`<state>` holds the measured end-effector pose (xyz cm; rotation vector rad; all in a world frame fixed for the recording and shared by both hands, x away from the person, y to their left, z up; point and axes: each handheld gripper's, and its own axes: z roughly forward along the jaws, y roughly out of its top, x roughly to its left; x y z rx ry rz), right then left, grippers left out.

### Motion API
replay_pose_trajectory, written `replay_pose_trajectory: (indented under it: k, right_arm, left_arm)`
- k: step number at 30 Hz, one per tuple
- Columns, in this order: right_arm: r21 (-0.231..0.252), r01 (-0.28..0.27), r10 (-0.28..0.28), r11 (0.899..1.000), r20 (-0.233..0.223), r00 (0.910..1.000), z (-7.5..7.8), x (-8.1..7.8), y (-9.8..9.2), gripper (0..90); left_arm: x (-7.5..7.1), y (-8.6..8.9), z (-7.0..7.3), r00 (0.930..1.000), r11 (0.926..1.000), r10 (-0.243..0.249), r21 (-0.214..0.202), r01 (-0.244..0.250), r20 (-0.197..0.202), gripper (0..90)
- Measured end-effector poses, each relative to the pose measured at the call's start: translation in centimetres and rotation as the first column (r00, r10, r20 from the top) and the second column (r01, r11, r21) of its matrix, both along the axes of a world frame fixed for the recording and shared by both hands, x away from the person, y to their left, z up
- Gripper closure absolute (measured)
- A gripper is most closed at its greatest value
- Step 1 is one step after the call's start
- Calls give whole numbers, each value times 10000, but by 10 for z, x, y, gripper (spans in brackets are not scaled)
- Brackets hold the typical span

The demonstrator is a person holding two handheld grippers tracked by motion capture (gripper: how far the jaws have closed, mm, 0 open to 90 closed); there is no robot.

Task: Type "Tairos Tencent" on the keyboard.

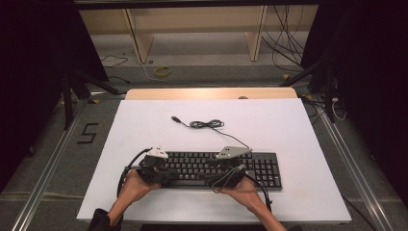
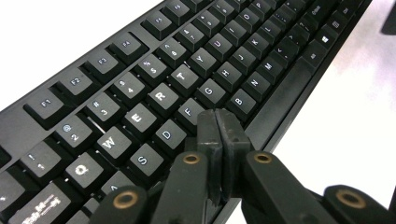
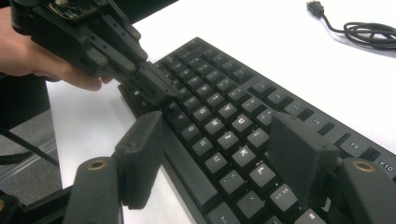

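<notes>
— Typing looks like the step in hand: the black keyboard (image 1: 219, 168) lies at the near edge of the white table (image 1: 144, 125), its loose cable (image 1: 207, 124) coiled well behind it.

— And the grippers?

— The left gripper (image 2: 217, 122) is clenched on nothing, its tips down over the keys near F and G. The right gripper (image 3: 224, 140) is released, jaws spread above the J-K-L keys.

— Next move?

— I'd judge a small, straight dip of the closed tip onto one key, without nudging its neighbours.

— Hands?

— Both hands (image 1: 134, 185) come in low from the near edge.

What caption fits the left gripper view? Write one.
Shut left gripper poised over the black keyboard, tips near the F and V keys.
</notes>
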<state>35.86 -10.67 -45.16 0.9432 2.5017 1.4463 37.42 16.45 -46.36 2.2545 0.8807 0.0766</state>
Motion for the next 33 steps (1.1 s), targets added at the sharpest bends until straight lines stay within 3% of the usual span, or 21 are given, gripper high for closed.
replay_pose_trajectory:
  k: [14,17,22,28,33]
  right_arm:
    - [-25,-2,2,10000,59,10000,-1,-5,-8,364]
    - [-65,20,-20,10000,13,10000,-2,-6,-8,365]
    - [-81,55,-54,10000,27,10000,-2,-7,-9,365]
    - [-25,75,-75,10000,1,10000,-2,-6,-9,364]
    - [20,135,-135,9999,32,9999,-2,-6,-10,364]
  left_arm:
    - [2,-3,-6,10000,9995,-36,300,37,-31,889]
    - [2,-3,-9,10000,9999,25,113,-24,-61,892]
    - [0,-5,-7,10000,9993,-77,353,75,48,891]
    - [0,-3,0,9997,10000,88,-7,-88,226,887]
    - [1,2,6,9990,9986,351,-404,-340,269,832]
